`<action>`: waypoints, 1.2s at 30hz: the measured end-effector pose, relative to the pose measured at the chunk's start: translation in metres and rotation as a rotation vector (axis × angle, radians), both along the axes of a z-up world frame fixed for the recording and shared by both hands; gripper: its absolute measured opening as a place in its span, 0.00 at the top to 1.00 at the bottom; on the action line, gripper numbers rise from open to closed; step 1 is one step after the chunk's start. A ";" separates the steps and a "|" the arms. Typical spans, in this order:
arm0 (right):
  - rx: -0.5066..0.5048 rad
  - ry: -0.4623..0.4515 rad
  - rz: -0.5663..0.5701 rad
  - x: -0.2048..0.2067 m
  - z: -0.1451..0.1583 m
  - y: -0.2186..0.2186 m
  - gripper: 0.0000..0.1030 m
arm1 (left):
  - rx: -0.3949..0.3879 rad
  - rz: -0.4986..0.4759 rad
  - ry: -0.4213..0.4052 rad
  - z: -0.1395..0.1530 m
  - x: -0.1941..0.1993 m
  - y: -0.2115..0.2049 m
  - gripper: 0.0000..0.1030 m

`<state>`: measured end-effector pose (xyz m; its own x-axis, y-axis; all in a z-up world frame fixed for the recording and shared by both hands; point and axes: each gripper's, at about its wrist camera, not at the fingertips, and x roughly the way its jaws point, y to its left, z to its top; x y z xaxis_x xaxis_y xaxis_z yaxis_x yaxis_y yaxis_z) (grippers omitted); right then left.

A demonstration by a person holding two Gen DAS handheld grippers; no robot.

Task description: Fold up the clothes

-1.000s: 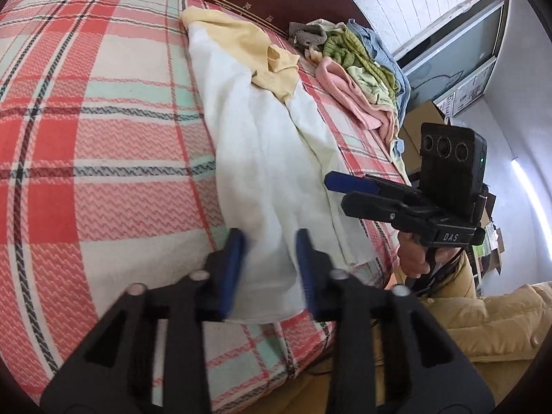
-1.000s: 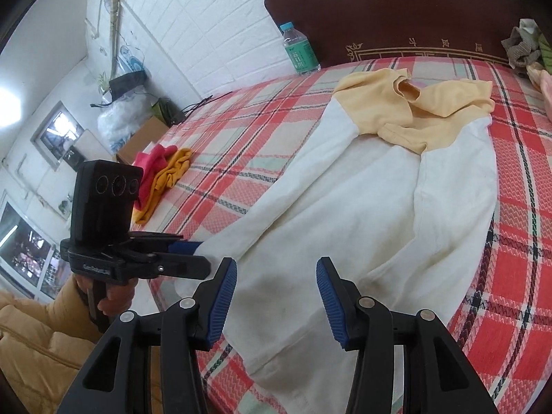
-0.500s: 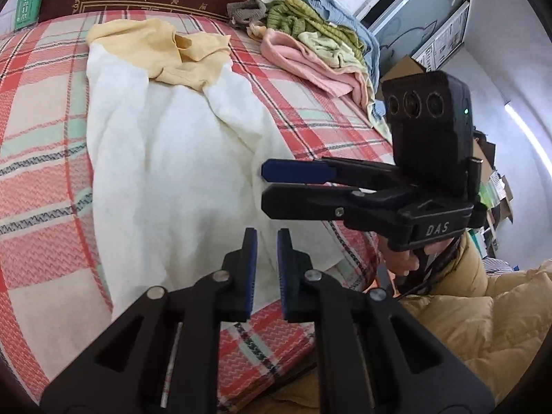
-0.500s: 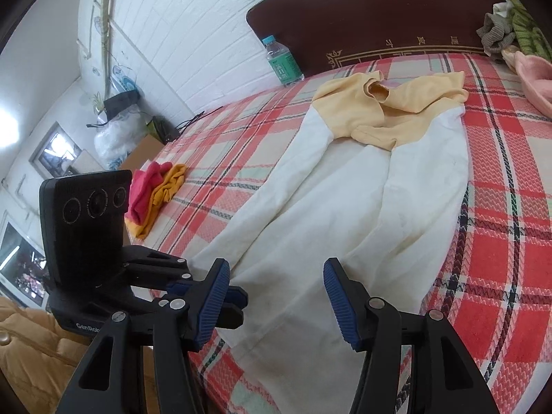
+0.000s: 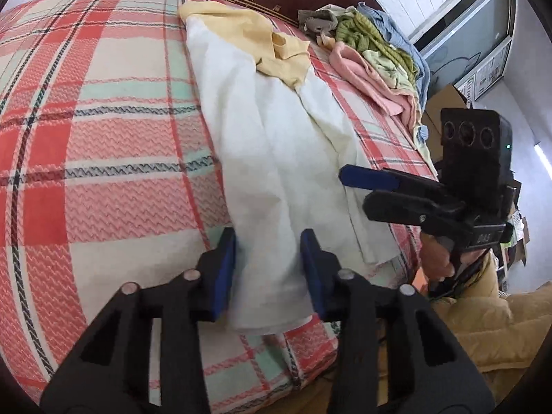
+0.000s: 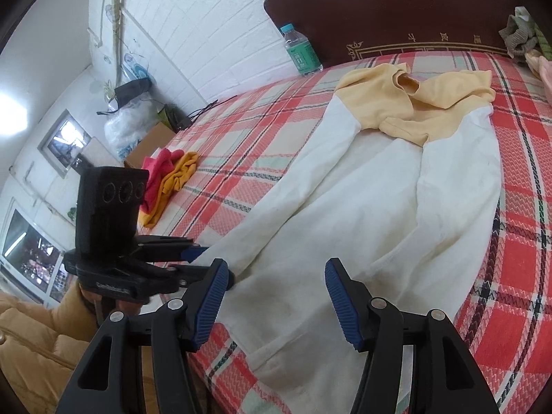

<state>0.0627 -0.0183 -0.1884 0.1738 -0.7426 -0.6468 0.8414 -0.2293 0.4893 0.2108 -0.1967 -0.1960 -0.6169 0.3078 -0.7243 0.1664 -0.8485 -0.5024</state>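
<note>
A white garment with a yellow top lies lengthwise on the plaid bed, its hem at the near edge; it also shows in the right wrist view. My left gripper is open, its fingers on either side of the left part of the hem, just above it. My right gripper is open over the hem's middle. In the left wrist view the right gripper hovers above the garment's right edge. In the right wrist view the left gripper sits at the hem's left corner.
A pile of pink, green and blue clothes lies at the bed's far right. Red and orange clothes lie at the left edge. A water bottle stands by the dark headboard. A cardboard box stands beside the bed.
My left gripper was nearly shut half a second ago and is open now, swung back left over the hem. My right gripper stays open and has moved a little closer to the hem.
</note>
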 end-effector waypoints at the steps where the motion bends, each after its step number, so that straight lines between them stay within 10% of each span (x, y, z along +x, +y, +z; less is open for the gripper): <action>1: 0.001 0.000 -0.003 0.000 0.000 0.001 0.42 | -0.010 0.012 -0.001 0.001 -0.001 0.001 0.78; 17: -0.015 -0.019 -0.029 -0.008 0.003 0.007 0.41 | -0.246 -0.117 0.006 0.027 -0.022 0.066 0.85; 18: -0.016 -0.019 -0.022 -0.008 0.003 0.005 0.41 | -0.242 -0.114 0.010 0.029 -0.019 0.064 0.82; 20: -0.012 -0.017 -0.005 -0.006 0.003 0.000 0.41 | -0.235 -0.094 0.022 0.033 -0.011 0.060 0.37; 22: -0.009 -0.019 0.013 -0.004 0.002 -0.006 0.41 | -0.219 -0.073 0.053 0.038 -0.001 0.056 0.21; 29: 0.025 -0.058 0.067 0.006 -0.012 -0.028 0.42 | -0.145 -0.114 0.108 0.042 0.010 0.054 0.21; 32: 0.028 -0.049 0.094 0.011 -0.014 -0.029 0.86 | -0.107 -0.124 0.117 0.040 0.011 0.054 0.22; 36: -0.013 -0.016 0.055 0.003 -0.003 -0.014 0.91 | -0.056 -0.139 0.124 0.037 0.012 0.053 0.22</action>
